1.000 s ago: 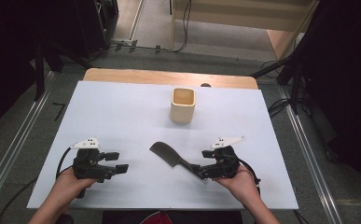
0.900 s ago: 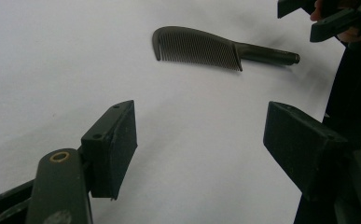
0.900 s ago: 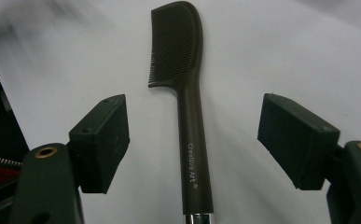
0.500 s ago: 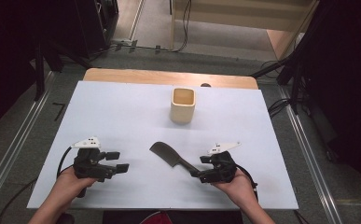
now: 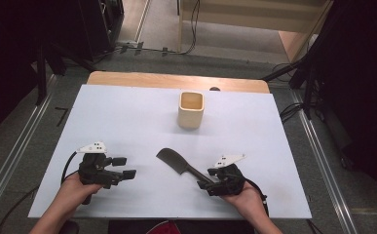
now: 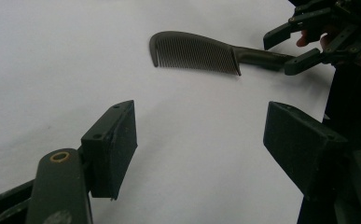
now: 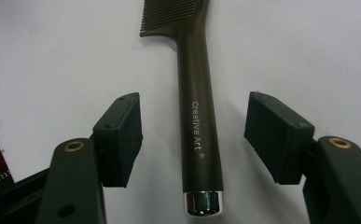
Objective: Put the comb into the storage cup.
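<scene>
Right gripper view: right gripper (image 7: pixel 194 140) jaws, just closing, straddle the comb (image 7: pixel 199 126) handle untouched; next, pinch it; left gripper (image 6: pixel 201 144) jaws wide, empty

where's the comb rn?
The comb lies flat on the white table, near-centre in the high view, in front of the beige cup; its handle sits between the right gripper's open jaws, untouched.
</scene>
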The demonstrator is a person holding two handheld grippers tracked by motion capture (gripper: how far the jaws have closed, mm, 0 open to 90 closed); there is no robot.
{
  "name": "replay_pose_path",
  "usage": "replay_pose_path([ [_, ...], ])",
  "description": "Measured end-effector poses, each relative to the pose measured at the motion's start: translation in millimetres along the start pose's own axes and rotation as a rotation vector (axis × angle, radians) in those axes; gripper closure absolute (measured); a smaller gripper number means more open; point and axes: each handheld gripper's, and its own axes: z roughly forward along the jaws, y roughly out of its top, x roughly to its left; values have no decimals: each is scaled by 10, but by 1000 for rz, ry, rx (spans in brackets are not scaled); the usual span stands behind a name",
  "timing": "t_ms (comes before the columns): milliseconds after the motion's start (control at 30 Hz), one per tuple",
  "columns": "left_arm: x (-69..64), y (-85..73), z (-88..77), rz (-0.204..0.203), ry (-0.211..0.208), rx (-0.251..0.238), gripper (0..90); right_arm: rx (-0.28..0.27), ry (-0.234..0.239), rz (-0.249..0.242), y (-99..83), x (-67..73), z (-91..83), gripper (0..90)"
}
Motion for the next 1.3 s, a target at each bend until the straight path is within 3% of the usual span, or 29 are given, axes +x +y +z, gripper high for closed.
replay_pose_path([
  [200, 4, 0, -8, 1, 3, -2, 273, 19, -37, -37, -12, 65, 56, 445],
  [367, 5, 0, -7, 0, 4, -2, 273, 2, -124, -84, -44, 136, 81, 556],
  [500, 6, 0, -2, -1, 5, -2, 273, -15, -135, -78, -63, 142, 89, 613],
  [733, 3, 0, -2, 0, 3, -2, 273, -72, -115, -53, -123, 92, 93, 688],
  [1133, 5, 3, 0, -4, 3, -3, 273, -73, -97, -59, -121, 65, 87, 702],
  [1300, 0, 3, 1, -4, -2, -3, 273, -69, -49, 6, -102, -3, 72, 703],
])
